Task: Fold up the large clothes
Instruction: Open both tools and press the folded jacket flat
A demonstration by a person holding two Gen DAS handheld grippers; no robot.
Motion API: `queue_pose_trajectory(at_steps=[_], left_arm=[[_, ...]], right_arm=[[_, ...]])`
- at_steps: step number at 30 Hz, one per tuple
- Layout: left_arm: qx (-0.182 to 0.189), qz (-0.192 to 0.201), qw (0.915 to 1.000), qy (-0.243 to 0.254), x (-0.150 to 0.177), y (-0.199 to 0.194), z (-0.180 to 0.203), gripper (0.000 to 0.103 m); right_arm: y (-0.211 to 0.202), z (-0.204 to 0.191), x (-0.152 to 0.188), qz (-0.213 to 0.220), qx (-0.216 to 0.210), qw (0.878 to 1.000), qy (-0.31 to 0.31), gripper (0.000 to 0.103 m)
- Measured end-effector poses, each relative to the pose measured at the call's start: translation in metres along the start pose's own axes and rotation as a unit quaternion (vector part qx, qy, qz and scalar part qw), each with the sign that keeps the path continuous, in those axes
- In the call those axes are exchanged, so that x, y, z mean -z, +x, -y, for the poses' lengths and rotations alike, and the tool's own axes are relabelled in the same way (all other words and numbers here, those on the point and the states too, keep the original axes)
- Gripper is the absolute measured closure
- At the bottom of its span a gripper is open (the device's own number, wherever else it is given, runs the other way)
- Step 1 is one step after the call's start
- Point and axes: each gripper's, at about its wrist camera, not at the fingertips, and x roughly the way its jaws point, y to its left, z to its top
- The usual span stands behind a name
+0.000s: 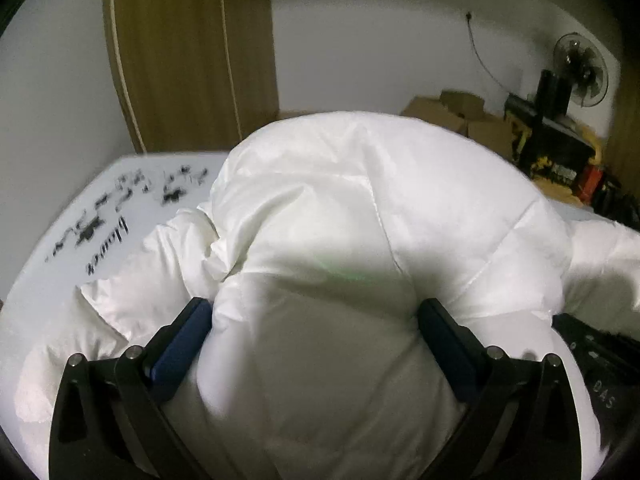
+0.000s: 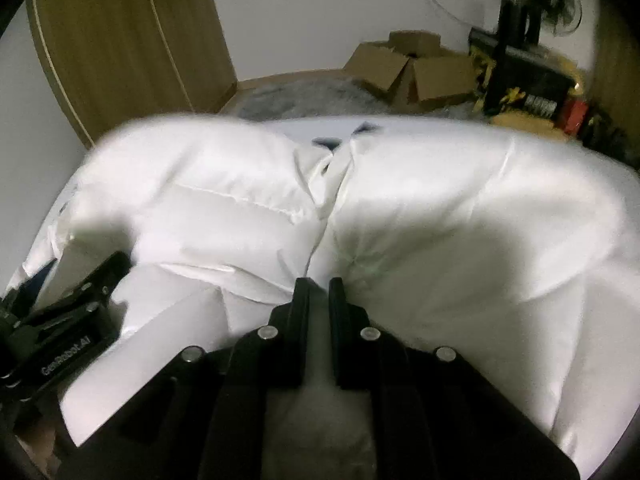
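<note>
A big white quilted puffy garment (image 1: 360,208) lies bunched on a bed and also fills the right wrist view (image 2: 440,220). My left gripper (image 1: 316,312) has its jaws wide apart with a thick bulge of the white fabric between the blue pads (image 1: 184,340). My right gripper (image 2: 319,284) has its fingers nearly together, pinching a fold of the same white fabric. The left gripper's black body (image 2: 72,320) shows at the left of the right wrist view, close beside the right gripper.
The bed sheet (image 1: 80,208) is pale with black printed marks. A wooden wardrobe (image 1: 188,48) stands behind the bed. Cardboard boxes (image 2: 408,68), a fan (image 1: 580,68) and dark clutter (image 2: 520,72) sit on the floor at the far right.
</note>
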Motion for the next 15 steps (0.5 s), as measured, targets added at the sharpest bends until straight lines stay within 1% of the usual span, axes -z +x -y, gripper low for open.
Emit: queue_pose_trajectory(at_steps=[3, 6, 8, 9, 10, 11, 12, 13, 14, 15], left_arm=[[-0.013, 0.012, 0.9998, 0.005, 0.005, 0.003, 0.006, 0.0], [-0.017, -0.002, 0.9998, 0.011, 0.005, 0.011, 0.009, 0.0], [-0.005, -0.028, 0.9995, 0.016, 0.001, 0.013, 0.005, 0.0], [0.008, -0.057, 0.9981, 0.02, -0.004, 0.012, 0.0, 0.0], [0.019, -0.075, 0.9969, 0.018, -0.008, 0.011, -0.005, 0.0], [0.035, -0.081, 0.9961, -0.001, -0.017, 0.003, -0.02, 0.0], [0.036, -0.07, 0.9968, -0.011, -0.022, -0.002, -0.03, 0.0], [0.026, -0.047, 0.9982, -0.027, -0.033, -0.012, -0.048, 0.0], [0.018, -0.035, 0.9985, -0.037, -0.039, -0.015, -0.059, 0.0], [0.01, -0.025, 0.9986, -0.045, -0.044, -0.016, -0.069, 0.0]], right_arm=[[0.006, 0.004, 0.004, 0.005, -0.004, 1.0, 0.004, 0.093], [0.011, 0.005, 0.007, 0.005, -0.005, 1.0, 0.007, 0.093], [0.011, 0.0, 0.005, 0.002, 0.002, 1.0, 0.002, 0.093], [0.012, -0.005, 0.004, -0.006, 0.007, 1.0, -0.007, 0.093], [0.006, -0.007, 0.001, -0.022, 0.018, 0.999, -0.021, 0.092], [-0.007, -0.004, -0.002, -0.021, 0.02, 0.999, -0.016, 0.092], [-0.027, 0.005, -0.007, 0.0, 0.011, 1.0, -0.001, 0.092], [-0.049, 0.015, -0.013, 0.028, 0.009, 1.0, 0.006, 0.092], [-0.067, 0.024, -0.018, 0.051, 0.028, 0.998, 0.004, 0.092], [-0.077, 0.034, -0.025, 0.062, 0.054, 0.997, 0.005, 0.088]])
